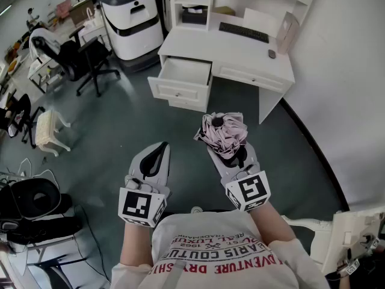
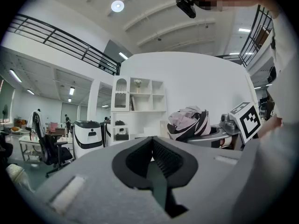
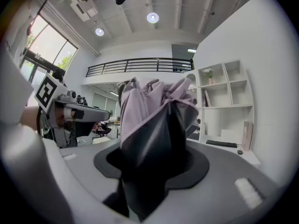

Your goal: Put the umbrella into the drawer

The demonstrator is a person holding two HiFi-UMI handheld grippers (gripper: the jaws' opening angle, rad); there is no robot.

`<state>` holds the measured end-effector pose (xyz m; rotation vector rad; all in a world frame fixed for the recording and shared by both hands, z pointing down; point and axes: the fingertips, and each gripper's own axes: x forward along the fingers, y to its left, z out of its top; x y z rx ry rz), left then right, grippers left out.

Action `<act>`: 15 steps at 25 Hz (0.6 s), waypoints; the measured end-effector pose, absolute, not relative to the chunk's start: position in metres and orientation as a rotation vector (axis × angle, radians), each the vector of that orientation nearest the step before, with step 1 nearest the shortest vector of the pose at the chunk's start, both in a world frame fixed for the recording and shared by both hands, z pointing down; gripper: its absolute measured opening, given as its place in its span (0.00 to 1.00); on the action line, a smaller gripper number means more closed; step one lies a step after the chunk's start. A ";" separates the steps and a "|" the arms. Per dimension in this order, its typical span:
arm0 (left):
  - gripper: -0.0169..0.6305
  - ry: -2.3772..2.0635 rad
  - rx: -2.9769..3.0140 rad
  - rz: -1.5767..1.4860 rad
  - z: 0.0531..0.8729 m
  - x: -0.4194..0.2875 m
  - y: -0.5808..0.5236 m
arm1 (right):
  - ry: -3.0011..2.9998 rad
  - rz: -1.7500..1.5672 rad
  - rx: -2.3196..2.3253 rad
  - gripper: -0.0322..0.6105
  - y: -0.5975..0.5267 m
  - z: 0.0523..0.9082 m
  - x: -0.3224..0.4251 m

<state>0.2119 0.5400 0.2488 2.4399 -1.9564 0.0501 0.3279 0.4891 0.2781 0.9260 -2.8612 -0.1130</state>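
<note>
A folded pink and black umbrella point(image 1: 222, 131) stands up out of my right gripper point(image 1: 227, 146), which is shut on it. In the right gripper view the umbrella point(image 3: 149, 111) fills the space between the jaws of that gripper point(image 3: 154, 160). My left gripper point(image 1: 160, 149) hangs beside it on the left, shut and holding nothing. In the left gripper view the pads of the left gripper point(image 2: 152, 146) meet, and the umbrella point(image 2: 189, 122) shows to the right. Ahead, a white desk point(image 1: 240, 53) has its left drawer point(image 1: 179, 94) pulled open. Both grippers are well short of the drawer.
A keyboard point(image 1: 243, 32) and a mouse point(image 1: 272, 53) lie on the desk. A white machine point(image 1: 132, 20) and a black office chair point(image 1: 90, 59) stand to the left of the desk. A white stool point(image 1: 48, 128) is at the left, a white wall point(image 1: 349, 89) at the right.
</note>
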 end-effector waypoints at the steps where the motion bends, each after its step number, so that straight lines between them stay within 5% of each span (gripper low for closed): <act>1: 0.04 -1.959 2.440 0.056 0.246 0.212 0.540 | -2.862 -0.118 0.932 0.37 0.488 0.277 0.328; 15: 0.04 -1.963 2.418 0.110 0.254 0.210 0.519 | -2.873 -0.049 0.951 0.38 0.458 0.279 0.339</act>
